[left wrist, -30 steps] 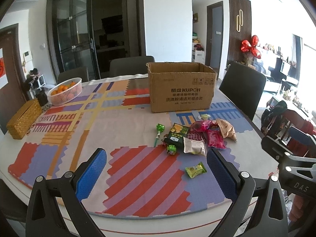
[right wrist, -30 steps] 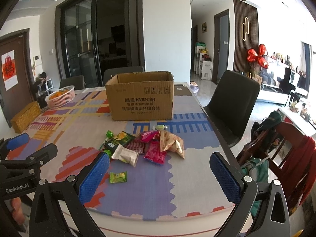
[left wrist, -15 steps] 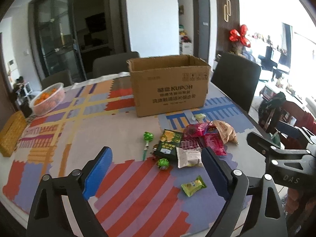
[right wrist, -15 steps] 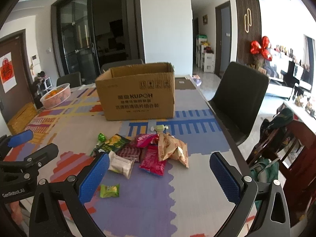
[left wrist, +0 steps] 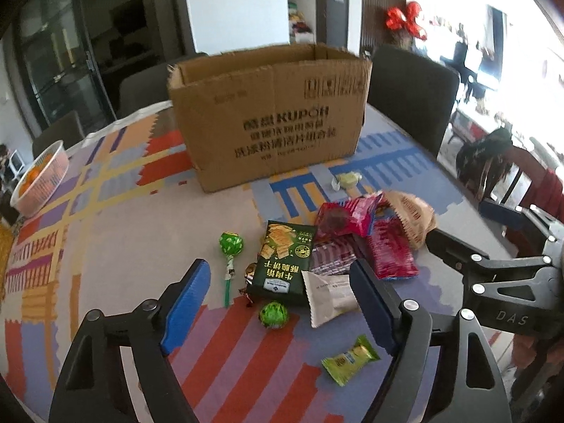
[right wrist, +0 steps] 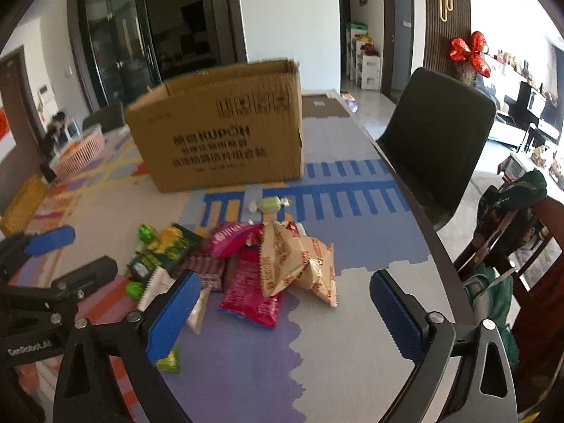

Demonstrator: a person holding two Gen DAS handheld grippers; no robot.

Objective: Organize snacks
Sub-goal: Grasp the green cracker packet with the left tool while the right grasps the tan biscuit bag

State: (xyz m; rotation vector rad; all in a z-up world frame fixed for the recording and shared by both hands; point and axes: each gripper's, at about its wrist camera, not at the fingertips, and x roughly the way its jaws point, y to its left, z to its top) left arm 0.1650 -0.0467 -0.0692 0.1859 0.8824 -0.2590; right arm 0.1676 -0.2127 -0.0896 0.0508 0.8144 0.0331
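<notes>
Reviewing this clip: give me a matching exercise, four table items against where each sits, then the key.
Items:
1. cardboard box
2. green lollipop
3. pale green candy
4. white basket of oranges

Places:
A. far left edge of the table
B. alone, between the box and the snack pile
C. behind all the snacks, open at the top
D. just left of the dark green cracker packet

Pairs: 1-C, 2-D, 3-B, 4-A
</notes>
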